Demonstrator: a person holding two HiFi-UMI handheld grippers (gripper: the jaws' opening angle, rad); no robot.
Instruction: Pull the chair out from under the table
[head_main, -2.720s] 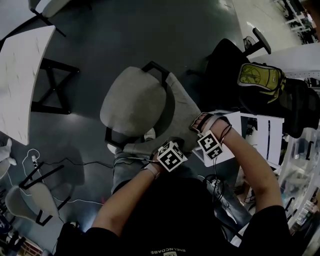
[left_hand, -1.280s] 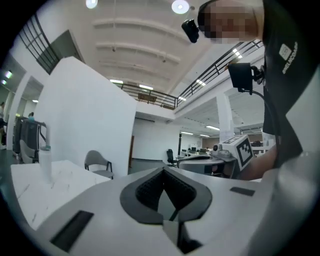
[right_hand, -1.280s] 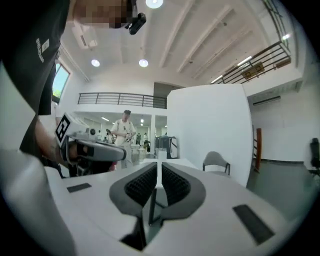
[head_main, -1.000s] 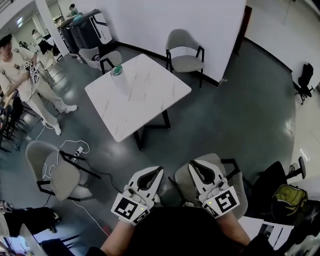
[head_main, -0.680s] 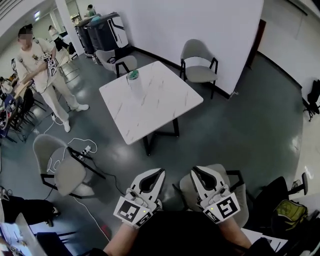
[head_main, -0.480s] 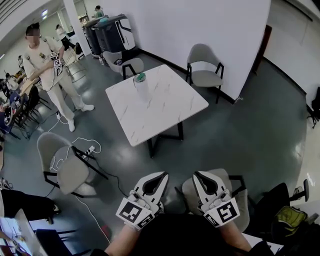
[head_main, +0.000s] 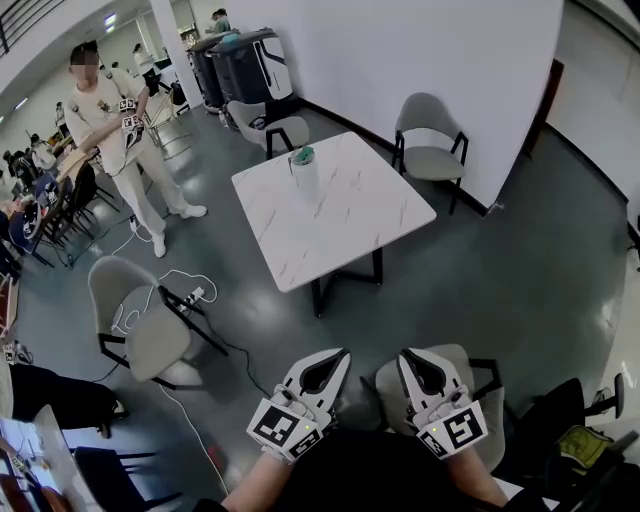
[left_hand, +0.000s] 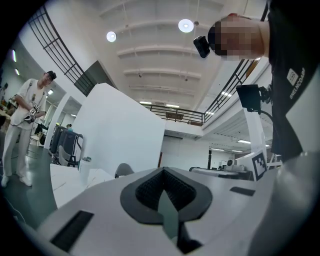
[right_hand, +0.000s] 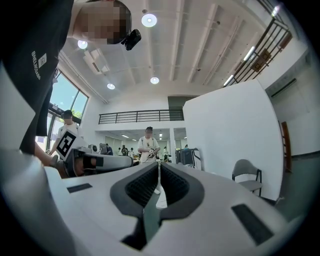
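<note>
A white marble table (head_main: 335, 215) stands in the middle of the room, with a white cylinder with a green top (head_main: 303, 170) on it. Grey chairs are around it: one at its far corner (head_main: 268, 128), one by the wall (head_main: 430, 150), one out on the left (head_main: 140, 325). Another grey chair (head_main: 462, 395) sits just below my hands. My left gripper (head_main: 342, 355) and right gripper (head_main: 406, 355) are held side by side in front of me, pointing level toward the table. Both are shut with nothing between the jaws, well short of the table.
A person in white (head_main: 110, 130) stands at the left, holding grippers. Cables and a power strip (head_main: 190, 296) lie on the floor by the left chair. Dark machines (head_main: 245, 60) stand at the back wall. A white wall (head_main: 400, 50) runs behind the table.
The head view has swung up from the chair beneath me to the room, and the table has drifted right in the picture. Both grippers stay shut, side by side.
</note>
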